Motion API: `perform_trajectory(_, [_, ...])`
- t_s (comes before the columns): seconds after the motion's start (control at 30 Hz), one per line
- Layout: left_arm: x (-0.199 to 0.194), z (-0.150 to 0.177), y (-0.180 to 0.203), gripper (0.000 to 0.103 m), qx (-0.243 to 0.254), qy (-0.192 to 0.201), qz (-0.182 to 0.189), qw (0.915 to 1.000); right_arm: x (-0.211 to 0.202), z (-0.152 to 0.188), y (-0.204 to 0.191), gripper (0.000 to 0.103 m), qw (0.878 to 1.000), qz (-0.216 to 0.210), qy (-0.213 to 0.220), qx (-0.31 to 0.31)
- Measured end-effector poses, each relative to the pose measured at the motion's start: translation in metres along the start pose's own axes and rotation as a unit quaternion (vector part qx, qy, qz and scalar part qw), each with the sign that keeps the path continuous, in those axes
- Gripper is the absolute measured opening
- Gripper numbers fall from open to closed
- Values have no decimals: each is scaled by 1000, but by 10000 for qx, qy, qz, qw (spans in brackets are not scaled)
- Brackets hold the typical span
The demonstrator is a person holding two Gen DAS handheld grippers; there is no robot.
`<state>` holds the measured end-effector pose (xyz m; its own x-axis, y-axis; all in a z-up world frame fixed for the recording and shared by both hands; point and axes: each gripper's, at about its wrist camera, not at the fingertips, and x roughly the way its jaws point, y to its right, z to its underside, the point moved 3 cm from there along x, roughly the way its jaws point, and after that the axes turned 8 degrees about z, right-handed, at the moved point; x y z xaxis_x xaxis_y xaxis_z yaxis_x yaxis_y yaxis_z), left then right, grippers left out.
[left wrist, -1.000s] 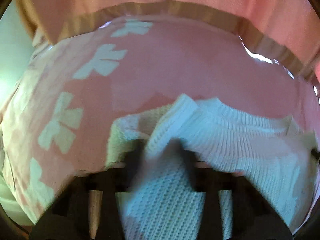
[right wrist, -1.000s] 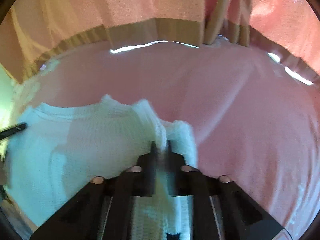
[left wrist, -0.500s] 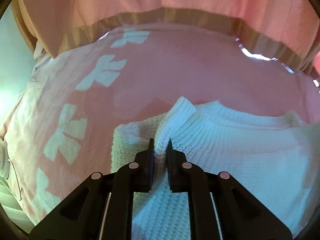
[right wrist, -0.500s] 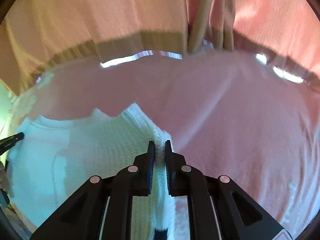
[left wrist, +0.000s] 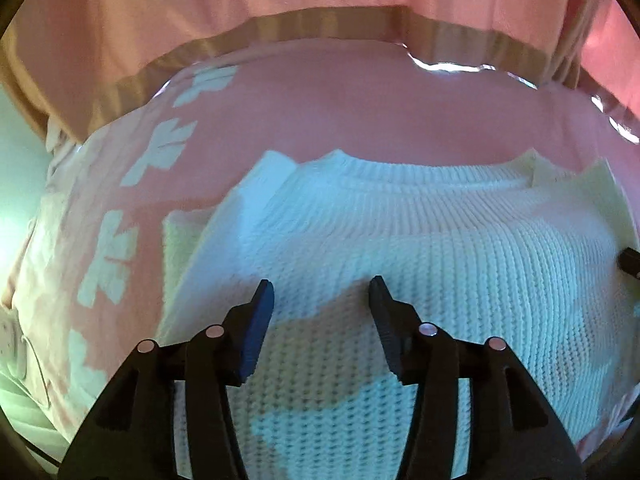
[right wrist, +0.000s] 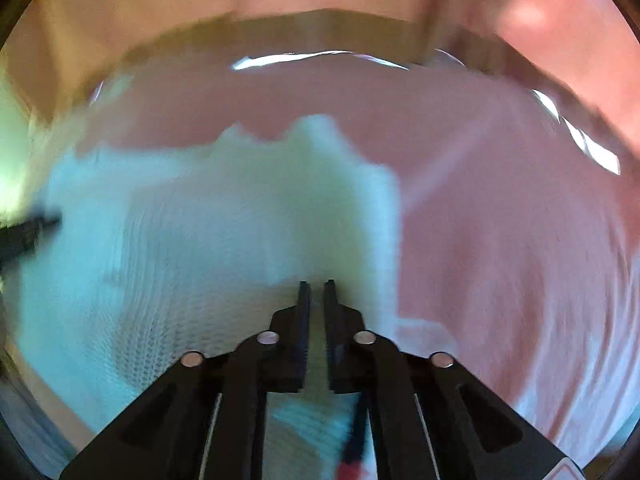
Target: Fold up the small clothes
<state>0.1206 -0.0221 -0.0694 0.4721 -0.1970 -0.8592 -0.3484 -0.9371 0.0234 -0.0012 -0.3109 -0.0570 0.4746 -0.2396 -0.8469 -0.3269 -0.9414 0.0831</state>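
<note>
A small white knitted sweater (left wrist: 420, 248) lies flat on a pink cloth, its ribbed collar toward the far side. My left gripper (left wrist: 322, 292) is open and empty just above the sweater's left part. In the right wrist view the sweater (right wrist: 200, 240) is blurred. My right gripper (right wrist: 316, 286) hovers over its right edge with the jaws nearly together and a narrow gap between them; nothing shows in the gap. The tip of the other gripper (right wrist: 28, 232) shows at the left edge.
The pink cloth (left wrist: 360, 120) covers the surface, with white bow prints (left wrist: 160, 152) along its left side. A pink curtain (left wrist: 280, 0) hangs behind the far edge. Bare pink cloth (right wrist: 500, 240) lies right of the sweater.
My left gripper has let go of the sweater's fold and opened wide. The sweater now lies spread flat. My right gripper has released the knit and drawn back a little.
</note>
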Motion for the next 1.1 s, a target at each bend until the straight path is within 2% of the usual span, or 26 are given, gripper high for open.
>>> perform_trajectory(0.07, [-2,4,-4,52,2,18,-118,9999,-14,0,9,14,9997,-36,232,82])
perform_trajectory(0.13, [0,6,-5,53,-73,-29,-63,9999,-20,6,0,14,9989,-398,247,15])
perform_trajectory(0.17, [-1,6,-4,53,-75,-16,-72,9999,-20,11,-13,14,9975,-673,144,-184])
perform_trajectory(0.2, [-2,6,-4,53,-58,-5,-82,9999,-18,17,-24,12,9963,-736,78,-429])
perform_trajectory(0.23, [-3,6,-4,53,-55,-7,-71,10000,-12,22,-32,5,9956,-571,6,-744])
perform_trajectory(0.27, [-4,7,-5,53,-76,-3,-19,10000,-2,27,-35,2,9938,-94,-58,-1104])
perform_trajectory(0.3, [-6,8,-6,53,-99,4,9,10000,0,29,-31,2,9926,153,19,-1207])
perform_trajectory(0.37, [-11,10,-10,53,-190,34,63,9998,-8,25,-19,4,9950,234,134,-965])
perform_trajectory(0.4, [-15,12,-10,53,-233,62,126,9996,-15,23,-14,6,9968,140,219,-755])
perform_trajectory(0.43, [-19,14,-9,53,-268,95,194,9994,-21,21,-10,13,9979,-67,296,-574])
perform_trajectory(0.47, [-22,16,-4,53,-270,146,301,9991,-30,19,-15,15,9971,-505,369,-428])
perform_trajectory(0.5, [-24,18,2,53,-217,176,370,9989,-32,16,-22,15,9958,-707,394,-423])
perform_trajectory(0.6, [-21,27,31,53,104,61,492,9987,-39,25,-73,15,9864,-1345,339,-878])
perform_trajectory(0.67, [-12,35,45,53,252,-132,531,9982,-33,30,-102,15,9788,-1590,219,-1270])
perform_trajectory(0.73, [-11,37,49,55,375,-74,377,9986,-27,42,-124,11,9755,-1450,104,-1650])
perform_trajectory(0.77, [-12,38,49,56,452,-56,330,9984,-20,45,-125,9,9763,-1198,82,-1801])
perform_trajectory(0.83, [-14,39,42,59,373,-68,354,9987,-14,46,-110,10,9796,-1054,56,-1713])
perform_trajectory(0.9, [-17,41,27,60,214,-85,435,9988,-12,41,-73,8,9878,-893,-57,-1271])
perform_trajectory(0.93, [-18,42,21,60,155,-82,433,9989,-10,44,-58,1,9898,-820,-53,-1160])
perform_trajectory(1.0, [-21,44,8,60,45,-61,382,9992,-8,48,-23,0,9937,-881,-166,-672])
perform_trajectory(1.07, [-24,48,-2,60,-44,-40,386,9992,-5,56,3,0,9977,-567,-213,-314])
perform_trajectory(1.1, [-26,50,-5,60,-71,-35,361,9993,-8,59,11,0,9974,-668,-230,-116])
